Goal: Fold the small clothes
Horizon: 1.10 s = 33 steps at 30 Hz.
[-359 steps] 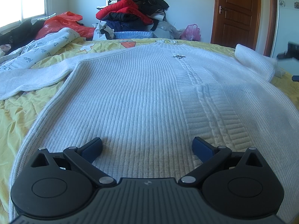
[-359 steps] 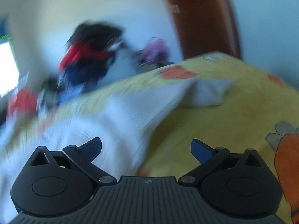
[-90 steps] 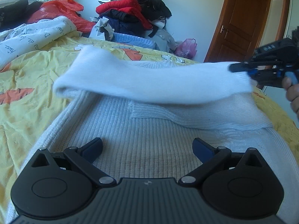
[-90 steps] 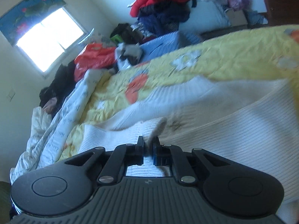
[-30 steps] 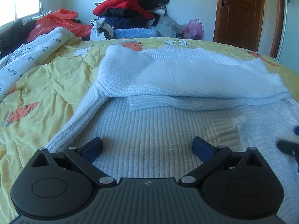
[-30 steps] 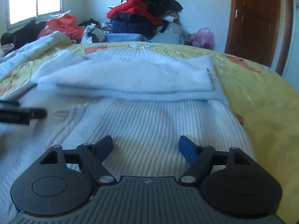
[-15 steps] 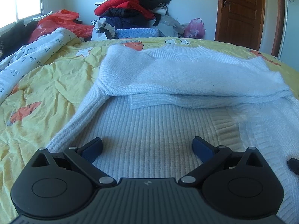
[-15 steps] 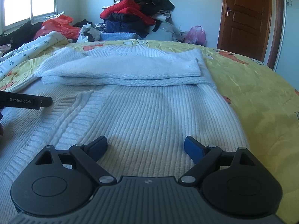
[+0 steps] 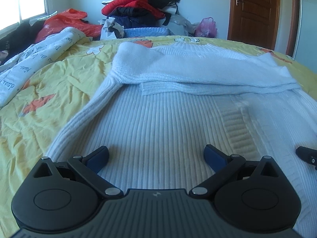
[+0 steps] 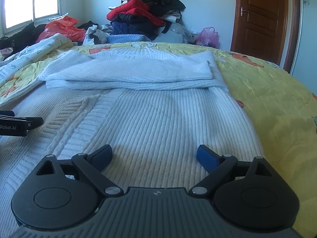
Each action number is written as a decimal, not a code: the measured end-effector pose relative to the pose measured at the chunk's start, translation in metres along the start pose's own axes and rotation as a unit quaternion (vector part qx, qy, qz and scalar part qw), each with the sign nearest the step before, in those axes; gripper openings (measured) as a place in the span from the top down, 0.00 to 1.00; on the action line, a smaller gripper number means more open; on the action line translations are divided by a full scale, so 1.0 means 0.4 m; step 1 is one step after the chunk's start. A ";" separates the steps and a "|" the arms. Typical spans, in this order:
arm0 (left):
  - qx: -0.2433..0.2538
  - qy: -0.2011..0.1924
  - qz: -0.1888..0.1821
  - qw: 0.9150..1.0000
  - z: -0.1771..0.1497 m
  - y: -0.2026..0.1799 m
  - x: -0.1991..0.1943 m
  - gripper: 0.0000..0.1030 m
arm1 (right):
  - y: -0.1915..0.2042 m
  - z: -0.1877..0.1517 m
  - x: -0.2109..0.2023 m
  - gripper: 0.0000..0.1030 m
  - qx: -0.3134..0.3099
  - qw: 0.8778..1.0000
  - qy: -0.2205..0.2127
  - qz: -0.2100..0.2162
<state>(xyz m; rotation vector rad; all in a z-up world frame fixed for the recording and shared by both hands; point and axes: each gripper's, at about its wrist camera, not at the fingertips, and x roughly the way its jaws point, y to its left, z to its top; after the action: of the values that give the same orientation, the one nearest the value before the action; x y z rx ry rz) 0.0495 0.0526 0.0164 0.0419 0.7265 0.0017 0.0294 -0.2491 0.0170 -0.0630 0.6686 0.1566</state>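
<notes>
A white ribbed knit sweater lies flat on the yellow bedspread, also in the right wrist view. Both sleeves are folded across its chest, stacked one on the other. My left gripper is open and empty, low over the sweater's lower left part. My right gripper is open and empty, low over the lower right part. Each gripper's tip shows at the edge of the other's view.
A pile of red, black and navy clothes stands at the far side by the wall. A printed white quilt and a red bag lie at the left. A brown door is at the right. The bed's edge curves along the right.
Both grippers have drawn back slightly toward the sweater's hem and sit a little lower. The sweater has not moved since the sleeves were laid across.
</notes>
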 end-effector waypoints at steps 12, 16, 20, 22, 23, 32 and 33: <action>-0.004 -0.005 -0.006 1.000 -0.026 0.008 -0.025 0.00 | 0.003 -0.014 -0.014 0.02 -0.004 1.000 0.006 0.007; -0.004 -0.002 -0.008 1.000 -0.025 0.007 -0.025 0.00 | 0.002 -0.015 -0.014 0.02 -0.004 1.000 0.006 0.008; -0.004 -0.002 -0.008 1.000 -0.025 0.006 -0.024 0.00 | 0.002 -0.016 -0.014 0.02 -0.004 1.000 0.006 0.008; -0.004 -0.002 -0.008 1.000 -0.026 0.006 -0.024 0.00 | 0.002 -0.016 -0.014 0.02 -0.004 1.000 0.006 0.008; -0.004 -0.002 -0.008 1.000 -0.026 0.006 -0.024 0.00 | 0.002 -0.016 -0.014 0.02 -0.004 1.000 0.006 0.008; -0.004 -0.002 -0.008 1.000 -0.026 0.007 -0.024 0.00 | 0.006 -0.018 -0.019 0.02 -0.006 1.000 0.009 0.004; -0.004 -0.002 -0.008 1.000 -0.027 0.007 -0.024 0.00 | 0.007 -0.021 -0.024 0.02 -0.006 1.000 0.009 0.003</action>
<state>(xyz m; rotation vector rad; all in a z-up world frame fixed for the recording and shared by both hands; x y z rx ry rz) 0.0354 0.0557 0.0149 0.0289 0.7223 -0.0102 0.0165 -0.2483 0.0163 -0.0752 0.6851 0.1654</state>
